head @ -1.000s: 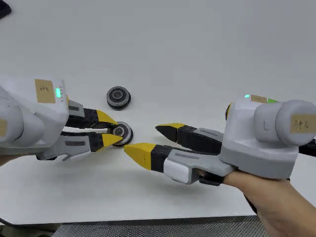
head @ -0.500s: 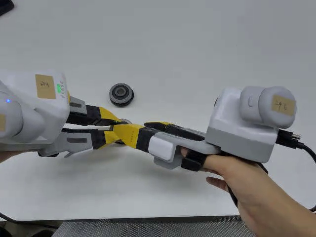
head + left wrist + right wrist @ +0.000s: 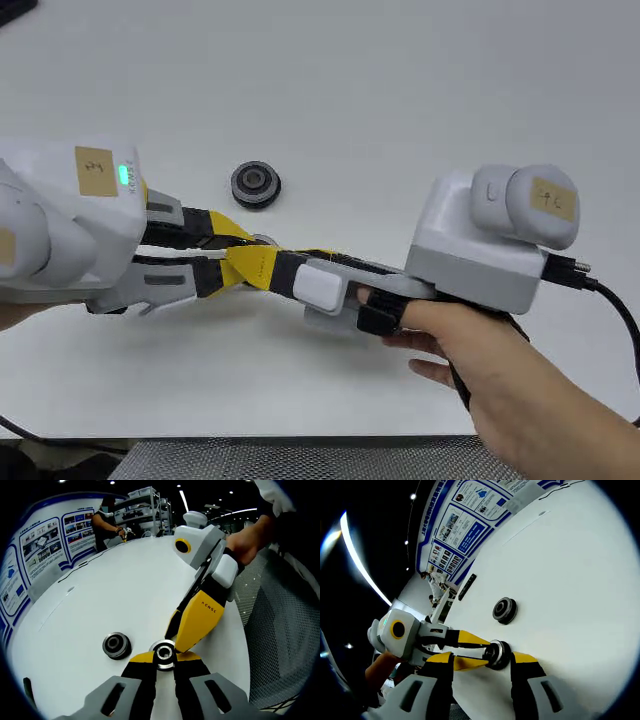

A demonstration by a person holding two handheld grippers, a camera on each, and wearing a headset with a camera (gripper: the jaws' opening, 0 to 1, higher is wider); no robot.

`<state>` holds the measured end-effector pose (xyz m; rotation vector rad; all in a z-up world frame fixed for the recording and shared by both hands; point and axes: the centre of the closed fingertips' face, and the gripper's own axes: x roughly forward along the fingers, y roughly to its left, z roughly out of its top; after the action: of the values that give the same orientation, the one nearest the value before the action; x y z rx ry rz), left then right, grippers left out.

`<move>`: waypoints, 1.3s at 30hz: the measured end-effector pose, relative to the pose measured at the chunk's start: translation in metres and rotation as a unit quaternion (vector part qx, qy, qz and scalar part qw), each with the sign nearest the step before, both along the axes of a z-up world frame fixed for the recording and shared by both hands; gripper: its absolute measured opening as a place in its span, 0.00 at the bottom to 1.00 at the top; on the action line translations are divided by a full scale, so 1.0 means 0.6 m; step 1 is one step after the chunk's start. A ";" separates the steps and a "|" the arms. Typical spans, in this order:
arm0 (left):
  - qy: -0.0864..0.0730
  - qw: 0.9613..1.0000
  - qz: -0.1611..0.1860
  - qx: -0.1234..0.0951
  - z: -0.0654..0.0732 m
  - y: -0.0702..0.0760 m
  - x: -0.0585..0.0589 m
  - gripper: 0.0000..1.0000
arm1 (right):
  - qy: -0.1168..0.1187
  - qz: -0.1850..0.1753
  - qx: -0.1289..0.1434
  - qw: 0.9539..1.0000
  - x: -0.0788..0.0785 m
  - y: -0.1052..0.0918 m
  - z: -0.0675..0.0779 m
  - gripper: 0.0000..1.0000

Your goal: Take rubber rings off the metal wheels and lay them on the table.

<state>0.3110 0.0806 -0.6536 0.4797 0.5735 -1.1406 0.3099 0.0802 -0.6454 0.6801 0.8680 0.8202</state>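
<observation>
Wheel (image 3: 164, 653), partly hidden, tight within left claw (image 3: 164, 657); right claw (image 3: 495, 660) astride, closure unclear.

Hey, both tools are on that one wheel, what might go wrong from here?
1. The left tool holds the metal wheel only at its jaw tips. A pull from the right tool, set close around the same wheel, may pop it free.
2. A freed wheel might roll across the table or knock the second wheel.
</observation>
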 end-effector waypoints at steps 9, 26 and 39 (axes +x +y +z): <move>0.002 1.000 0.000 0.000 0.001 -0.002 0.000 0.13 | 0.005 0.001 0.005 1.000 -0.002 0.002 -0.001 0.46; 0.003 1.000 -0.002 0.002 0.000 -0.003 0.001 0.13 | 0.023 0.002 0.016 1.000 -0.006 0.002 0.003 0.45; 0.002 1.000 -0.002 0.004 0.000 -0.002 0.001 0.12 | 0.027 0.002 0.012 1.000 -0.006 0.003 -0.001 0.41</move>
<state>0.3118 0.0795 -0.6535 0.4860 0.5807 -1.1432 0.3062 0.0819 -0.6457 0.7239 0.9095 0.8207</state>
